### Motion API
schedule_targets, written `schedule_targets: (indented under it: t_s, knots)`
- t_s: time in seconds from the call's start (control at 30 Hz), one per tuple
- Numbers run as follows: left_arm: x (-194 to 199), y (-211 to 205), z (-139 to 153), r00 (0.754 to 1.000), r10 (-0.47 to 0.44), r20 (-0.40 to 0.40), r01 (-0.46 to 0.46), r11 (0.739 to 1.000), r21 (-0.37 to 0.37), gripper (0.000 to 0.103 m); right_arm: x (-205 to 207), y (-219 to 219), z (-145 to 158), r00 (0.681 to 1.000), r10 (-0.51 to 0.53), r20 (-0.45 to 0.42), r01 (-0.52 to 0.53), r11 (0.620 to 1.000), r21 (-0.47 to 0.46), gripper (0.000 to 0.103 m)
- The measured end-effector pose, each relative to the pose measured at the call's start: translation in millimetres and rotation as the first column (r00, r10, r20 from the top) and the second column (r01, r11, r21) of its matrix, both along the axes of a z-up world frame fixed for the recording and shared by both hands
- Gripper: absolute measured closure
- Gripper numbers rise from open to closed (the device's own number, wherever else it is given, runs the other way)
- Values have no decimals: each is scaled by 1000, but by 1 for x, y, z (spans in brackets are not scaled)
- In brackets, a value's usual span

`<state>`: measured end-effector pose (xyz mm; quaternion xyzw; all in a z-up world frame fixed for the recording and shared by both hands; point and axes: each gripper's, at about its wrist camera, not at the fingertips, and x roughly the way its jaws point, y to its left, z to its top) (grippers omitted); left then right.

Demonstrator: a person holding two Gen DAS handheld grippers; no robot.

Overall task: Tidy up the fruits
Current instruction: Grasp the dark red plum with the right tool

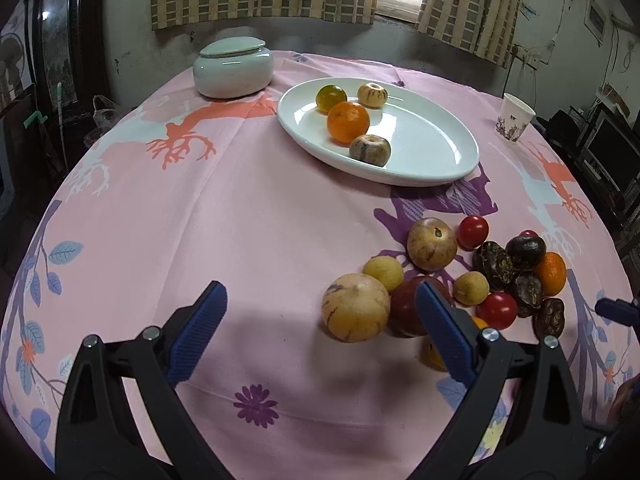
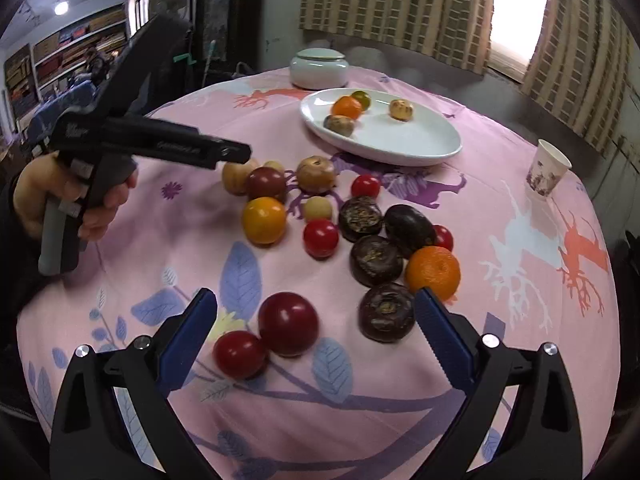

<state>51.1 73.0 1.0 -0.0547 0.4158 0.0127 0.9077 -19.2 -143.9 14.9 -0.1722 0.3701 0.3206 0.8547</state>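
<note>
Right tongs [image 2: 316, 312] wide open, empty; two dark red fruits [image 2: 288, 324] between them, low centre frame. Left tongs [image 1: 320, 304] also open, empty, loose fruits [image 1: 356, 307] at lower right.

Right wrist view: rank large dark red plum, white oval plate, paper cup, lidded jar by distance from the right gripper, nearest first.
From the right gripper:
1. Large dark red plum, between the open fingers.
2. White oval plate, mid-table, ahead.
3. Paper cup, far right; close to the plate's range, hard to separate.
4. Lidded jar, table's far edge.

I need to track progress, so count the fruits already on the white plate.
4. An orange sits in the middle of the white oval plate, a greenish-yellow fruit behind it, a striped tan fruit at the far rim, another at the near rim. None seem hidden.
</note>
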Motion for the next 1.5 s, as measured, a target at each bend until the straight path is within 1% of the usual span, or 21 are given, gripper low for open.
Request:
schedule_targets:
  t_s: [0.17,0.3,0.37,0.4,0.47,0.53,0.6,0.8,0.9,0.97,1.07,1.13,1.27,1.33,1.37,1.4,1.43,1.5]
  knots:
    - [3,0,-6,999,7,-33,-7,1000,-4,6,-23,5,-3,996,88,-17,-89,995,-47,4]
    - [0,-2,-4,1000,-4,-23,4,1000,-2,6,-31,11,-13,993,118,-30,-121,989,-88,4]
    - [0,-4,-5,1000,-8,-26,8,1000,5,6,-31,12,-16,991,122,-49,-126,989,-80,12]
    - [0,-4,-5,1000,-8,-30,8,1000,5,6,-30,12,-17,991,122,-59,-127,989,-78,15]
    - [1,-3,-7,999,-5,-37,5,1000,6,6,-29,13,-19,989,123,-76,-129,989,-75,26]
    - [1,-3,-8,999,-2,-41,2,1000,5,6,-28,14,-21,985,133,-106,-140,988,-59,32]
    - [2,-2,-9,999,-1,-44,1,1000,6,6,-29,15,-23,985,133,-111,-141,988,-66,33]
    - [2,-3,-9,999,-2,-41,2,1000,8,6,-25,11,-23,983,118,-140,-124,991,-40,35]
    - [1,-3,-7,999,-1,-34,1,1000,10,6,-14,4,-25,987,54,-150,-60,998,-37,36]
    - [1,-4,-6,1000,-6,-30,6,1000,12,6,-3,-4,-25,980,25,-196,-22,1000,19,36]
    - [0,-6,-6,1000,-11,-29,12,1000,19,6,6,-14,-19,976,-9,-216,33,993,109,36]
    - [1,-5,-6,1000,-5,-31,5,1000,21,6,11,-20,-17,970,-37,-241,79,983,166,35]
    - [2,1,-6,999,26,-41,-24,999,38,6,22,-20,-27,950,-115,-291,178,964,199,36]
    - [2,5,-3,999,40,-34,-38,997,62,6,24,-15,-32,946,-146,-289,203,963,178,36]
    - [1,8,-1,999,47,-25,-45,997,69,6,24,-12,-34,947,-155,-280,207,964,167,40]
    - [0,10,0,998,55,-15,-54,996,72,6,24,-10,-34,948,-150,-282,206,962,179,48]
    - [0,12,1,998,63,-11,-62,995,72,6,24,-8,-33,947,-178,-267,226,961,162,64]
    - [1,15,0,997,71,-16,-69,995,69,6,24,-4,-34,951,-191,-243,229,963,142,63]
